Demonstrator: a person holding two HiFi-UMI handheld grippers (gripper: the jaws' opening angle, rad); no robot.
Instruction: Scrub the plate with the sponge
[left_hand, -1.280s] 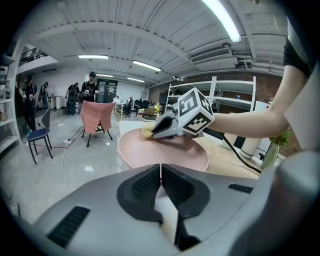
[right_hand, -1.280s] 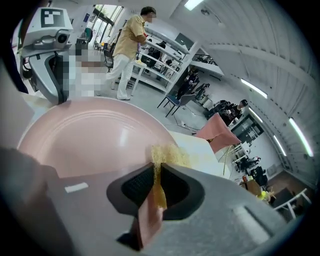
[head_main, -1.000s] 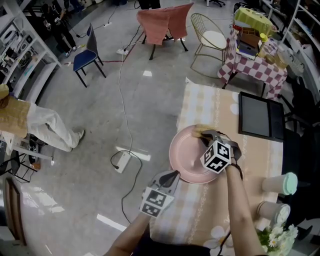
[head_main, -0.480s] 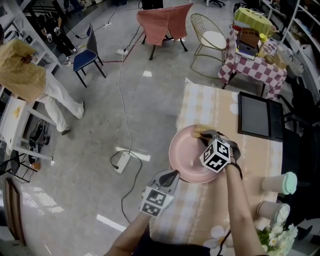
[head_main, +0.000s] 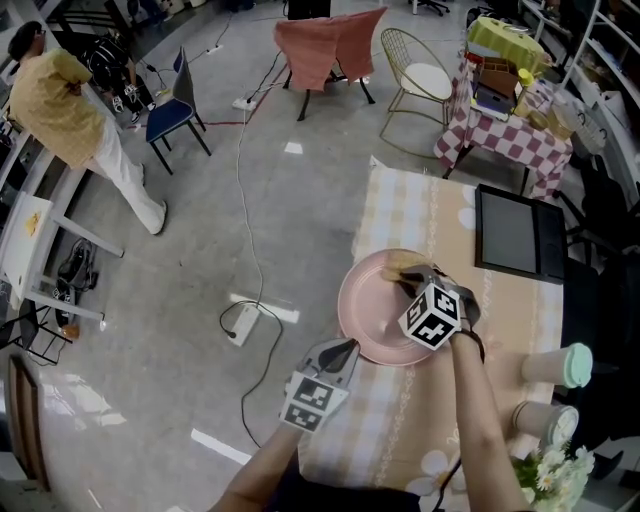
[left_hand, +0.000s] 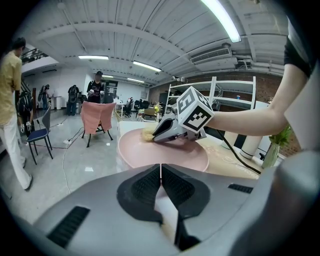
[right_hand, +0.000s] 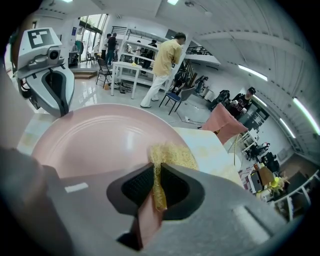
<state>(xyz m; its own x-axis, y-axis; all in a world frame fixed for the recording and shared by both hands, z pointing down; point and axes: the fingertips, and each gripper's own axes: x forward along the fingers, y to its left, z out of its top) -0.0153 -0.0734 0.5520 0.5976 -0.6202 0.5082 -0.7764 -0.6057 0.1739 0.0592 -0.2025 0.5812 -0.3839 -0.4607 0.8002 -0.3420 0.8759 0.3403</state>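
The round pink plate (head_main: 368, 305) sits at the left edge of the table with the beige checked cloth (head_main: 420, 205). The right gripper (right_hand: 156, 175) has its 2 jaws clamped on the flat yellow mesh sponge (right_hand: 170, 152). The sponge's free end lies on the plate's far rim, likely so that it can rub there. The left gripper (left_hand: 160, 172) has its jaws drawn together with the tips at the plate's near rim, probably to steady it. Whether they pinch the rim is unclear.
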